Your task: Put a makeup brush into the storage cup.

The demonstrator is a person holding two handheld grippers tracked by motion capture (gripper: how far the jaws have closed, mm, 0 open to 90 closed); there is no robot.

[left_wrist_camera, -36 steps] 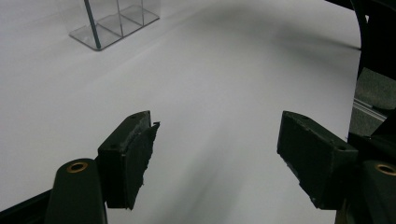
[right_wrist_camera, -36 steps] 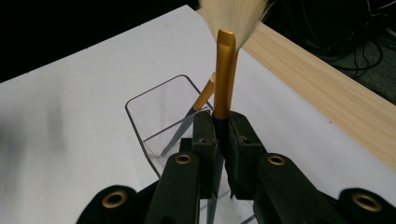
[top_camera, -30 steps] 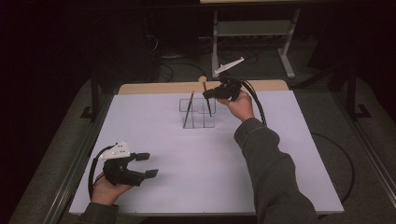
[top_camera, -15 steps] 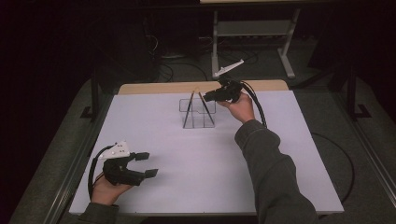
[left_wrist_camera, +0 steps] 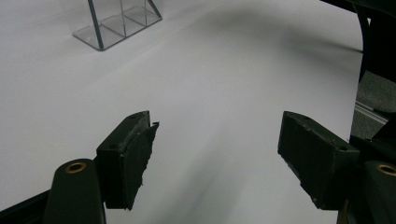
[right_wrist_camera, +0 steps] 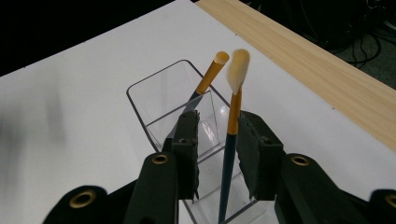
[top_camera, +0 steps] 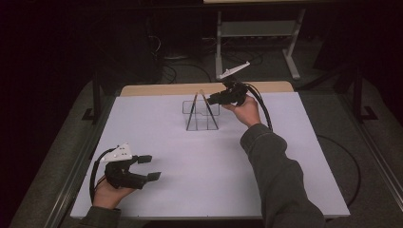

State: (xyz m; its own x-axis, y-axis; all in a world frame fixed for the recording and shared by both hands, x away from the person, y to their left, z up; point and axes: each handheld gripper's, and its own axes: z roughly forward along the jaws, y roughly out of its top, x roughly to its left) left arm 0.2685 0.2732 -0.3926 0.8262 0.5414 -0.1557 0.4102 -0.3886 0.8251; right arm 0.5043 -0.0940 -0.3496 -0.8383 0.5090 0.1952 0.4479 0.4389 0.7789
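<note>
Dark room all around, with cables and a metal stand on the floor behind the table (top_camera: 157, 142), which has a white top and a strip of bare wood at its far edge. Near that far edge stands one clear plastic holder (top_camera: 201, 114) with compartments inside. Two brushes lean in it: one with a pale bristle tip (right_wrist_camera: 237, 65) pointing up, one with a plain orange end (right_wrist_camera: 212, 72).

Right claw (right_wrist_camera: 218, 149) is over the holder; its jaws have just been opening and now stand a little apart, with the thin blue handle of the bristle brush between them, close to the pads but not pressed by them as far as I can see. Left claw (left_wrist_camera: 217, 154) rests low at the near left corner of the table, jaws wide apart, holding nothing.

I can read no writing on any thing.
</note>
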